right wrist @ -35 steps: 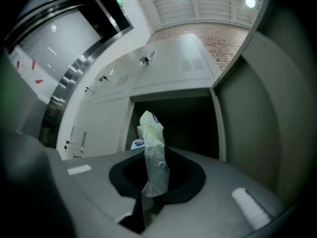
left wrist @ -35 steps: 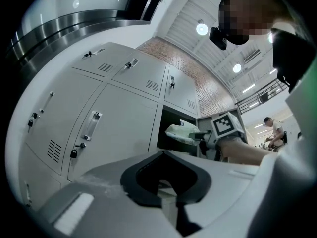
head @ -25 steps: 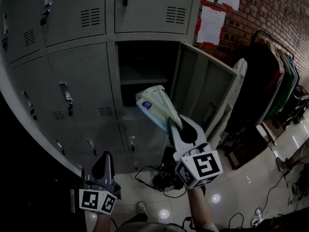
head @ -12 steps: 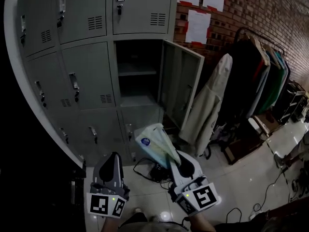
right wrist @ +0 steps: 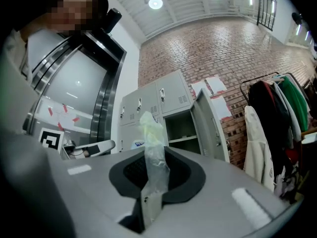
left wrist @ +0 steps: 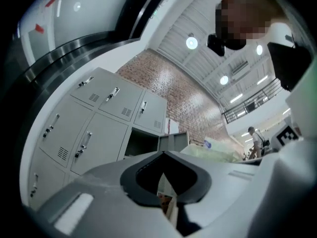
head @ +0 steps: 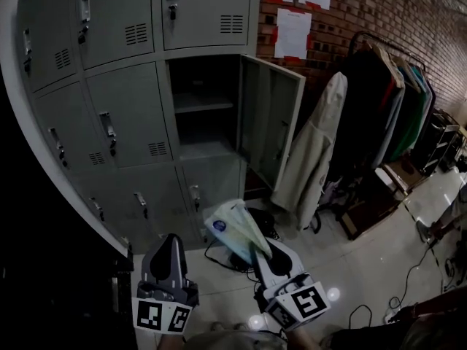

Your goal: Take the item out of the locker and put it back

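Nearest the person, low in the head view, the left hand-held gripper points up toward the lockers with its jaws closed together and nothing between them. Just to its right, the right hand-held gripper has its jaws pinched nearly together on the lower edge of a pale green plastic packet with a round blue mark on it. The packet stands up and leans left from the jaws. It is outside the locker, held low over the floor in front of the bottom row of doors. Below and behind the two tools, dark cables lie in a tangle on the glossy white floor. Farther back stands the bank of grey lockers. One middle compartment is open, with its door swung out to the right and a shelf across its dark inside; what lies on it cannot be made out. To the right of the door a beige coat hangs beside a rack of dark and coloured clothes. Behind them is a brick wall with sheets of paper stuck to it.
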Motion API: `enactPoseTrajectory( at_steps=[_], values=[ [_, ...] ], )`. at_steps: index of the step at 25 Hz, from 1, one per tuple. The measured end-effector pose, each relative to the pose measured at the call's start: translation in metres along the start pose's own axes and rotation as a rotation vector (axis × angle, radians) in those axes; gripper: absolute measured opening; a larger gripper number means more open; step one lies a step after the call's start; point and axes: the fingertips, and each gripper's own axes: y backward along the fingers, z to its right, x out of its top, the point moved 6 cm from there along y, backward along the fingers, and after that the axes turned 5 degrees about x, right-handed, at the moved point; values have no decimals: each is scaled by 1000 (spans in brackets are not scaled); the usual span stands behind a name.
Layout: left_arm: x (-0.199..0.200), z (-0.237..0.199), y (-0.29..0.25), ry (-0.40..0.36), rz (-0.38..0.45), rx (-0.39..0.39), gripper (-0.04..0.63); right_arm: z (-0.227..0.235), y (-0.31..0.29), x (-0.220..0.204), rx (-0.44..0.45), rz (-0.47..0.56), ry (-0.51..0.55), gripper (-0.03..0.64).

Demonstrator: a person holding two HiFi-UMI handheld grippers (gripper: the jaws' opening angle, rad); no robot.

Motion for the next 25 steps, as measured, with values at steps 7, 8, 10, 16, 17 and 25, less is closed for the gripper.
enactPoseTrajectory(
  at_steps=[7,8,10,16,17,25],
  values=[
    [-7,-8,4,-22,-20,34,5,0,-3,-9,-7,-7,-23,43],
    [-7,-9,5,-19,-15,41,5,0,-3,-10,-4,-12,-25,43],
    [-7,-10,5,-27,-20,48,5,0,-4,-10,-1,-13,-22,43],
    [-8,-13,4,-31,-28,67,5,3,-6,-10,6,-11,-22,43],
    [-9,-13,4,-32,-29,71,5,4,-6,-9,9,-4,-28,43],
    [-15,-8,-4,-35,-31,87,5,22,-14,-7,25,6,-22,43]
  ],
)
